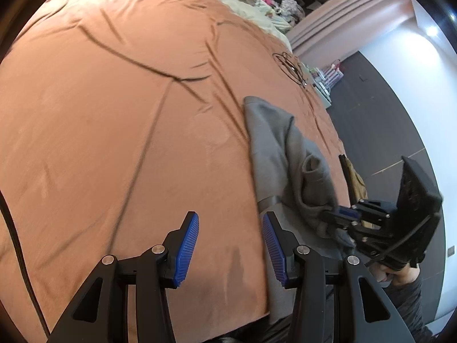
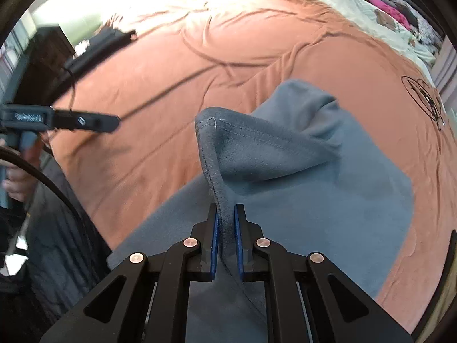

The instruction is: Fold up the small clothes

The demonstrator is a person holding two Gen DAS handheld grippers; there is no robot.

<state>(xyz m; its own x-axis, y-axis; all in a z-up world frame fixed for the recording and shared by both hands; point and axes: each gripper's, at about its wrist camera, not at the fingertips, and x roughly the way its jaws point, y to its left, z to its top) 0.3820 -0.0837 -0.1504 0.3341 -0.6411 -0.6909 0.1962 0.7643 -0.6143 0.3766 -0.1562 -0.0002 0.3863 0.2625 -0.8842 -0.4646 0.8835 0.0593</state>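
The left gripper (image 1: 230, 245) points down at a slant, its blue-padded fingers (image 1: 187, 253) standing apart with nothing between them. The right gripper (image 2: 227, 240) tilts more steeply down, its fingers (image 2: 214, 245) pressed nearly together on a fold of grey cloth (image 2: 257, 154). A hand (image 2: 17, 183) grips the left gripper's handle at the near left.

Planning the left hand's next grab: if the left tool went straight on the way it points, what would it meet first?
Probably the bare orange bedspread: the left tool is open and empty, with the grey garment off to its right.
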